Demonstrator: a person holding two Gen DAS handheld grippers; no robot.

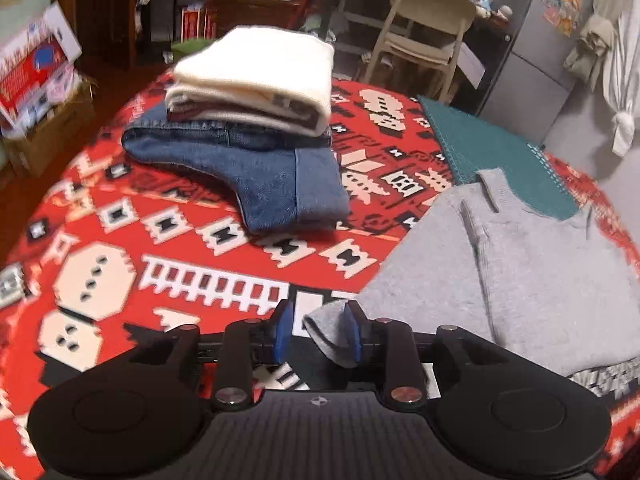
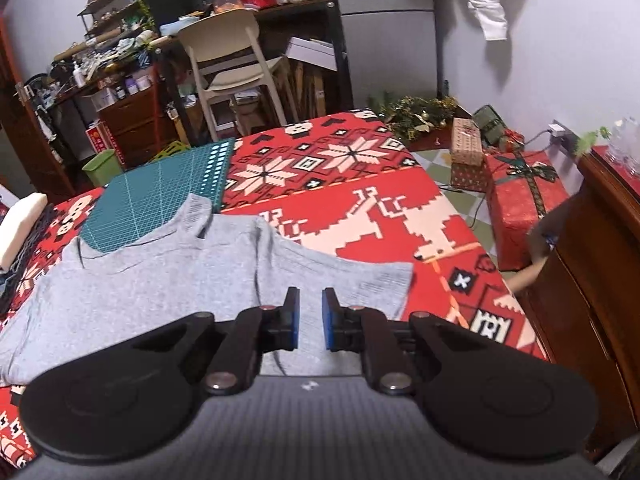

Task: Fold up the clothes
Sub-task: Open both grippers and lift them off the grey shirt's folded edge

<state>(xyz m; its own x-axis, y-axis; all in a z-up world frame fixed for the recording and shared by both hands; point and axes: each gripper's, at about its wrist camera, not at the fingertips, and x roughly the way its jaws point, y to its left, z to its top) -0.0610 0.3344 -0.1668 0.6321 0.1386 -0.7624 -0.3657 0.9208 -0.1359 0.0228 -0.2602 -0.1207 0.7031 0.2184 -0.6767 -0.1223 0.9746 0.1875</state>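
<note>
A grey T-shirt [image 2: 160, 280] lies spread flat on a red patterned blanket [image 2: 360, 200], its collar end resting on the near edge of a green cutting mat [image 2: 160, 196]. Its long axis runs from the collar, which points away toward the mat and the cluttered shelves beyond, back to the hem near the grippers; one short sleeve [image 2: 380, 284] sticks out sideways to the right in the right wrist view. The right gripper [image 2: 310, 320] hovers over the shirt's body near that sleeve, its blue pads [image 2: 330, 320] standing a little apart with only flat cloth showing in the gap, nothing pinched. The left gripper [image 1: 318, 336] sits at the shirt's opposite edge, jaws parted; a loose corner of grey cloth [image 1: 328, 336] drapes between the pads and leans against the right-hand one, while the other pad stands clear of it, so it is not clamped. Further along the blanket, well apart from the shirt, a folded cream garment [image 1: 256, 76] is stacked on folded blue jeans [image 1: 260, 168]. A pale chair [image 2: 232, 60] stands behind the bed.
</note>
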